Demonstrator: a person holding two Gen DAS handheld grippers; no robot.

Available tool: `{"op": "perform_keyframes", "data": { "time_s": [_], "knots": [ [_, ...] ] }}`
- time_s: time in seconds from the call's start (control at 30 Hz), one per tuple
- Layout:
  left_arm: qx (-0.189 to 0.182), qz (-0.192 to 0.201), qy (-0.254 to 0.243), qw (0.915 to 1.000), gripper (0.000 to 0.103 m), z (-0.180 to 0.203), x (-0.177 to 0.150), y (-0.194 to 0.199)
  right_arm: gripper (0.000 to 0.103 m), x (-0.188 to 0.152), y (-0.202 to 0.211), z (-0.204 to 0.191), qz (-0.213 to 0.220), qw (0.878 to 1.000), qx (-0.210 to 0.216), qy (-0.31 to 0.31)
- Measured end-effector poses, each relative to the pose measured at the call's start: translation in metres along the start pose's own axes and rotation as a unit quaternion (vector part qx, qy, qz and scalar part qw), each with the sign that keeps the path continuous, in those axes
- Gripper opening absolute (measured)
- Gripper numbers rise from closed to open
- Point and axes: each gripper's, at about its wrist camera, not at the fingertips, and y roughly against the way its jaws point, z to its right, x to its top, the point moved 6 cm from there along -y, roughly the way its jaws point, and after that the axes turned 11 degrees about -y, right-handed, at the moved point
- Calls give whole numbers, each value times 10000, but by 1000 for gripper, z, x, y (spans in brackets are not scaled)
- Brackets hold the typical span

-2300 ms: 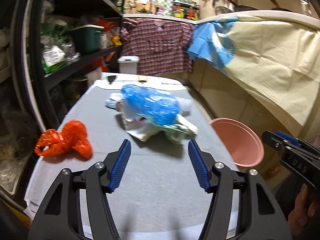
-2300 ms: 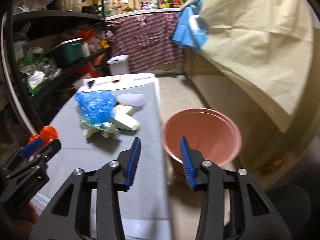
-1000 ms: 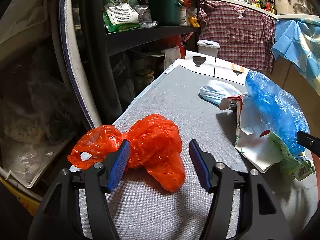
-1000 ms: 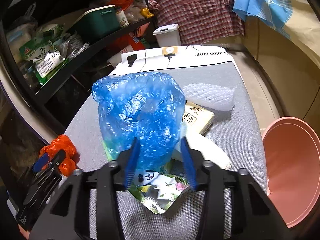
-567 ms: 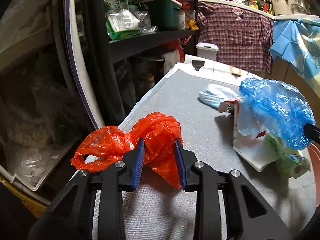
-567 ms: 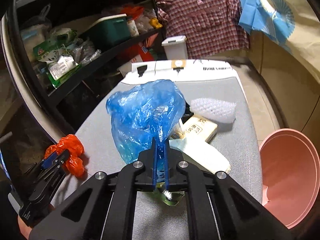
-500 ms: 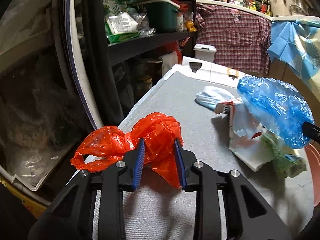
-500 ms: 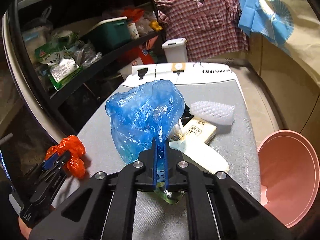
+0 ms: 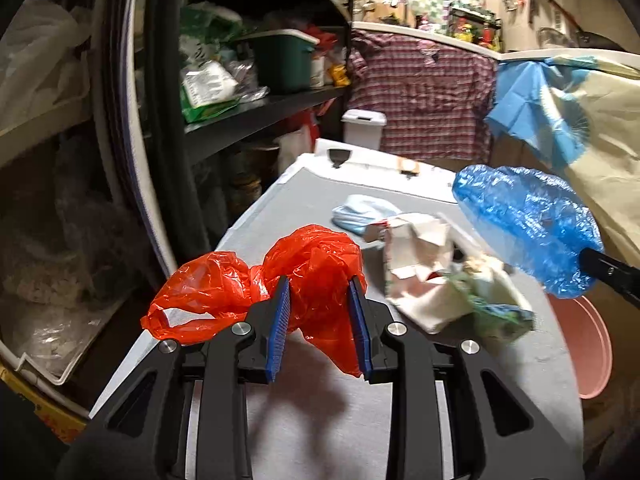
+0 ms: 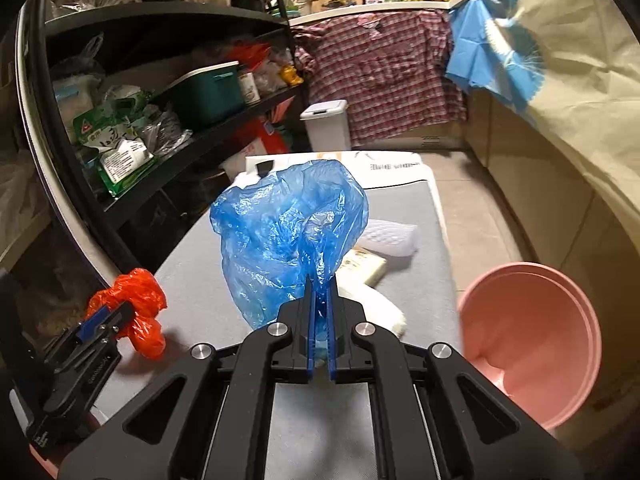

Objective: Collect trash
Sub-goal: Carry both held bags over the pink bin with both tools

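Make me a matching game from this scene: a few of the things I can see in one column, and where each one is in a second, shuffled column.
Things:
1. red bag
2. blue bag
3. pink bin
4. green box

Places:
A. on the shelf
B. pinched in the right gripper
C. on the floor beside the table
D. between the left gripper's fingers

Pairs: 1-D, 2-B, 3-C, 4-A

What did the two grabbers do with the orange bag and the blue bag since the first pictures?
The left gripper moved over to the orange bag, closed on it and lifted it. The right gripper reached the blue bag, pinched it shut and raised it off the pile. The white packets stayed on the grey board, and the pink bucket stayed beside it.
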Motion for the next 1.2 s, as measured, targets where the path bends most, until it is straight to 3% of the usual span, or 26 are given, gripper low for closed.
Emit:
{"op": "perform_keyframes", "data": {
  "time_s": [0.5,0.8,1.2],
  "knots": [
    [-1100,415,-562,9915,29,67,23,48,5,21,86,86,572,9940,-852,-376],
    [-1829,734,-1019,9751,29,133,43,65,5,35,116,150,812,9827,-1473,-773],
    [-2663,557,-1473,9509,29,216,42,34,5,43,100,206,761,9729,-1889,-1094]
  ]
}}
